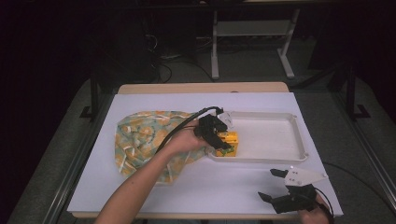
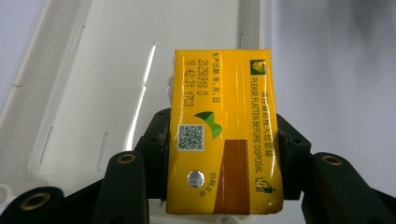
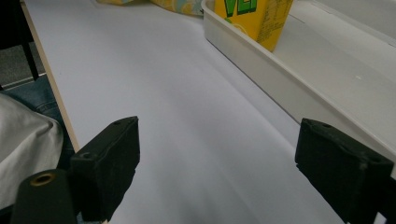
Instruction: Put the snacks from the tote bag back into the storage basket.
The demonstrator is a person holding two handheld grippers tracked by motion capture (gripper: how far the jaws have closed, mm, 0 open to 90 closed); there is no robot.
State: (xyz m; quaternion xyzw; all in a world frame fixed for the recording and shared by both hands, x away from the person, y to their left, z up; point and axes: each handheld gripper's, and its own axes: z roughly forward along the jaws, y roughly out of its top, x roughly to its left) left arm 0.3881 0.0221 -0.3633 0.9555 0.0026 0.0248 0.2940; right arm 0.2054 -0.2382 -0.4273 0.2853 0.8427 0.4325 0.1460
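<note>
Here the yellow drink carton (image 2: 224,135) sits clamped between the left gripper (image 1: 218,136)'s fingers, one black pad pressed on each long side, foil straw hole and QR code facing the camera in the left gripper view. In the high view it's mid-frame, at the near-left corner of the white tray (image 1: 280,156), low over or on the tray floor; contact w/ the floor can't be told. Held by its narrow sides, probably so it goes down upright and square to the tray wall. Judging by that, the step in hand looks like placing the carton in the tray, w/ release not yet done.

The right gripper (image 1: 275,185) waits at lower right of the high view, near the bench's front edge, its fingers spread wide w/ nothing between them; likely parked clear of the tray so it doesn't crowd the other arm. Its own view shows the carton's lower part at top centre, inside the tray wall.

Left of the tray, a patterned cloth bag (image 1: 140,137) in yellow, green and white lies slack under the person's forearm, mouth toward the tray.

The bench (image 1: 154,196) is covered by a plain white sheet, wood edge showing at the far side. Beyond it: dark room, grey floor, cables, white legs of another desk in upper centre.
</note>
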